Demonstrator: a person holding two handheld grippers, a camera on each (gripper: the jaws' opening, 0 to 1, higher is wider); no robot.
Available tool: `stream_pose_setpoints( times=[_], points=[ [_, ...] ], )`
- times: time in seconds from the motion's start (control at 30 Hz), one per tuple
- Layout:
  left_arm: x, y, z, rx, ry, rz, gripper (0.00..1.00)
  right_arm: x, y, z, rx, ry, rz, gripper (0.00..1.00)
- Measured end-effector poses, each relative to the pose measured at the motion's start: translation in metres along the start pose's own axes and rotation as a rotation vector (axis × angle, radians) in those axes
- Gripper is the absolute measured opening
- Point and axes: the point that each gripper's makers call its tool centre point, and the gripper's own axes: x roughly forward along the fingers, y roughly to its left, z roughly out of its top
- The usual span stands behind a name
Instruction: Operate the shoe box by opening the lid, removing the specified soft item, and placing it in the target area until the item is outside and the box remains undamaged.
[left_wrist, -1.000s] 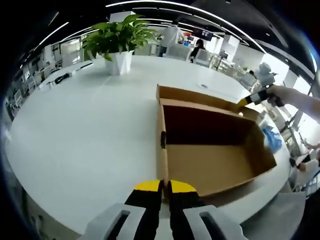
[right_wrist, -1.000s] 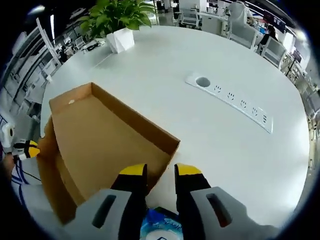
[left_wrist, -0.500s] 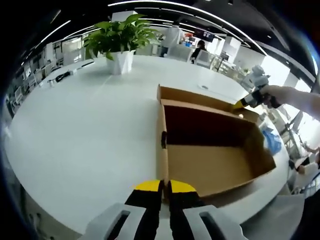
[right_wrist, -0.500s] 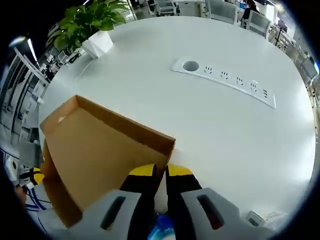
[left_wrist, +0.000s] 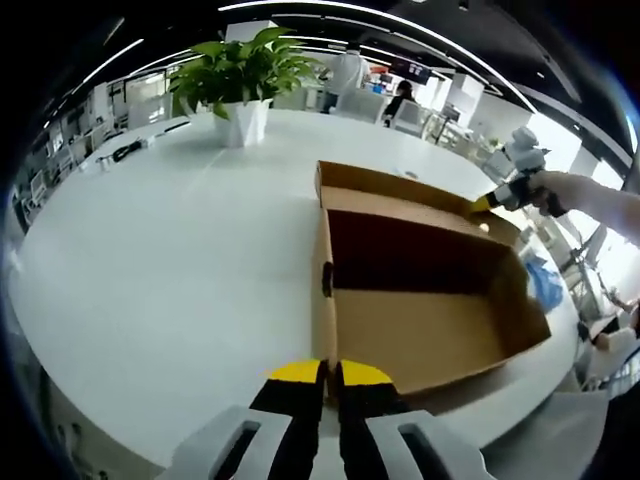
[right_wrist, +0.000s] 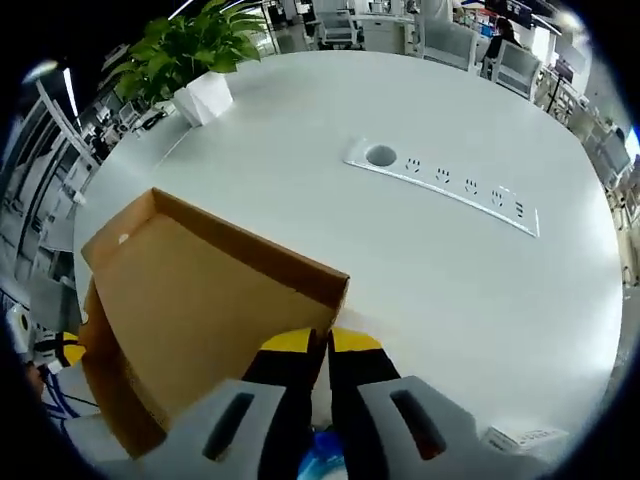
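An open cardboard shoe box (left_wrist: 420, 335) lies on the white table, its inside bare. Its lid (left_wrist: 400, 190) stands tilted up at the far side. My right gripper (right_wrist: 320, 342) is shut on the lid's (right_wrist: 200, 300) corner edge; from the left gripper view it (left_wrist: 483, 205) reaches in from the right, held by a hand. A blue soft item (left_wrist: 546, 280) lies outside the box beside its right wall, and its blue edge (right_wrist: 318, 468) peeks out under my right jaws. My left gripper (left_wrist: 320, 372) is shut on nothing, just before the box's near wall.
A potted plant (left_wrist: 240, 80) in a white pot stands at the table's far side. A white power strip (right_wrist: 445, 185) is set into the tabletop beyond the lid. A small white packet (right_wrist: 515, 438) lies near the table edge. Chairs and people sit far behind.
My right gripper went from open to shut on the lid's corner edge. The lid has tipped slightly higher. My left gripper has not moved.
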Motion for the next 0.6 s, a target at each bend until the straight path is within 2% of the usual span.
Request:
stream_pose_setpoints(
  times=[0.6],
  points=[
    [0.0,-0.003,0.0,-0.005,-0.002,-0.004,0.04,-0.022,0.004,0.018,-0.03,-0.12,0.006,0.01]
  ],
)
